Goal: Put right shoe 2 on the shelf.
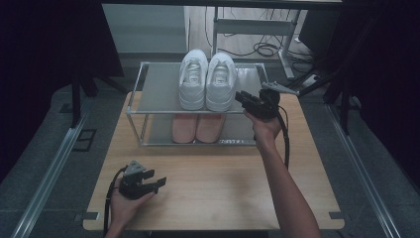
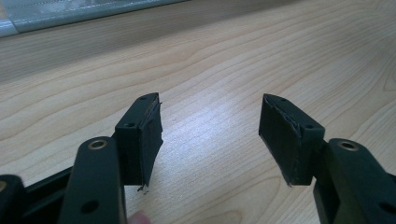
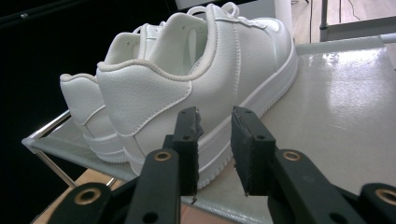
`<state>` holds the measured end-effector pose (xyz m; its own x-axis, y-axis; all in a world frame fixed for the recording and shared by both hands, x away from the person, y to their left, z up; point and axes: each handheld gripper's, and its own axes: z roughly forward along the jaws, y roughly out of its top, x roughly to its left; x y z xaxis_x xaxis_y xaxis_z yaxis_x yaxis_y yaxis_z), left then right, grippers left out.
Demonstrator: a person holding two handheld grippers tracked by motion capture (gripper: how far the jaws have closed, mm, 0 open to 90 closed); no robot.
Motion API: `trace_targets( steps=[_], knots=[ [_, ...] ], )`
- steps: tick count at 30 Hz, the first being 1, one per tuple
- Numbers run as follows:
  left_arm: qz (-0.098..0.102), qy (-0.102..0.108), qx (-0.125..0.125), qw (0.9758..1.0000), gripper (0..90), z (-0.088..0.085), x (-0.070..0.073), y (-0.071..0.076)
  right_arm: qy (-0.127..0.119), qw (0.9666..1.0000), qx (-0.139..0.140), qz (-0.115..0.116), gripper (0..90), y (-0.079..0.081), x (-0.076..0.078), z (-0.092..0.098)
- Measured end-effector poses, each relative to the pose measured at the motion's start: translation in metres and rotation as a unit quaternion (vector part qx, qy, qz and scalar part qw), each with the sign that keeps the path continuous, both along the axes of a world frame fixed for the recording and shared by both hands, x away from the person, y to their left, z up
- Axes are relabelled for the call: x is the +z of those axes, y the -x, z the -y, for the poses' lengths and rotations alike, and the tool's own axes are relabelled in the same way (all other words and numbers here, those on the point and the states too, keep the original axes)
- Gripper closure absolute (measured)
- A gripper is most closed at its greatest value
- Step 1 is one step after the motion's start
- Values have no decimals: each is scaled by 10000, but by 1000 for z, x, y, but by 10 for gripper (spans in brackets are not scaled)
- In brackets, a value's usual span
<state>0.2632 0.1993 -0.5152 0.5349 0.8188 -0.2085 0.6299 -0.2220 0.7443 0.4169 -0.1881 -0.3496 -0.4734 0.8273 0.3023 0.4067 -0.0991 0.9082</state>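
A pair of white sneakers stands side by side on the top shelf of a metal rack, heels toward me. My right gripper hovers at the rack's front right, just right of the right sneaker's heel. In the right gripper view its jaws stand a little apart with nothing between them, and the near sneaker sits close behind them on the grey shelf. My left gripper rests low over the table's front left, open, with bare wood between its jaws.
A pair of pink shoes sits on the rack's lower shelf. The wooden table reaches from the rack to its front edge. Dark curtains, floor rails and a desk frame with cables surround the table.
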Motion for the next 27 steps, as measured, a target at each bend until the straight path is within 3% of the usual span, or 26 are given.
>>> trace_targets(
  steps=[11, 17, 27],
  knots=[
    [-5, 3, -58, 10000, 396, 3, 0, 3, -60, 9999, 113, 95, 630, 23, -6, 18],
    [-5, 0, -67, 10000, 397, 3, -1, 2, -12, 9994, 220, 252, 634, 40, -15, 30],
    [-15, -16, -65, 10000, 396, 3, -2, 2, 60, 9994, 233, 236, 634, 63, -31, 49]
  ],
)
